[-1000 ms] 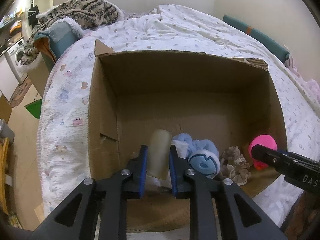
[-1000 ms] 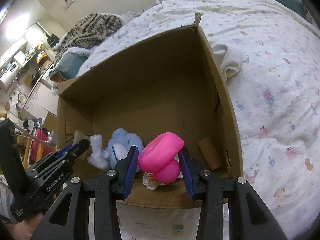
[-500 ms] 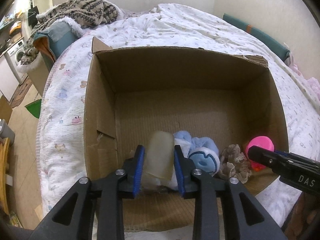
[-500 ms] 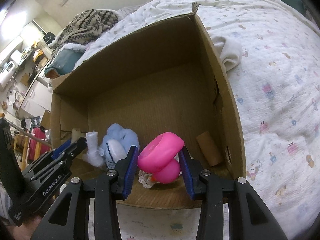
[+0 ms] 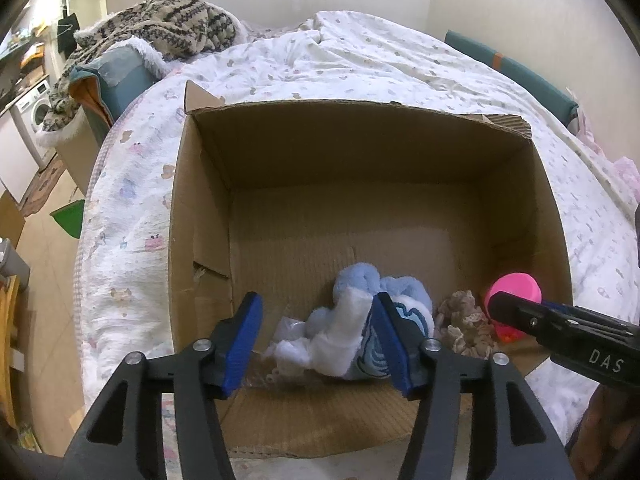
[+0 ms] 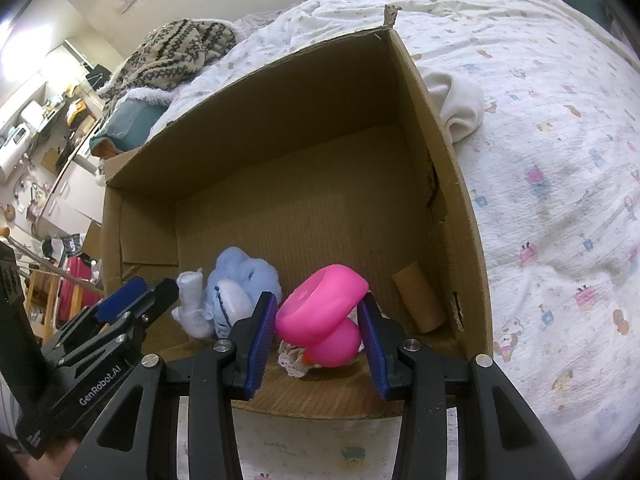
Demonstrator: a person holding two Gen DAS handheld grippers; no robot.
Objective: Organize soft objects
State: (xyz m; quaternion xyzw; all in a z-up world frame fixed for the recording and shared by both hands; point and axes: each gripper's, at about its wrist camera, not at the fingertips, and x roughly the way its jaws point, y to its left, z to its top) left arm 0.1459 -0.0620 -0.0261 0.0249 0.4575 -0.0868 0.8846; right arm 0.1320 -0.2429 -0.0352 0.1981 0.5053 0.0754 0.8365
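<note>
open brown cardboard box [image 5: 552,216] on bed | left gripper [image 5: 318,340] jaws opening, pinching nothing, over light-blue plush toy [image 5: 404,304] inside box | right gripper [image 6: 318,332] clamps pink rubber toy [image 6: 324,304] just inside box's near wall

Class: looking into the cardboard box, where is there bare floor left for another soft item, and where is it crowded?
Free: the cardboard box floor toward its far wall. Crowded: the near edge, with blue plush, lace scrunchie, pink toy, cardboard tube.
</note>
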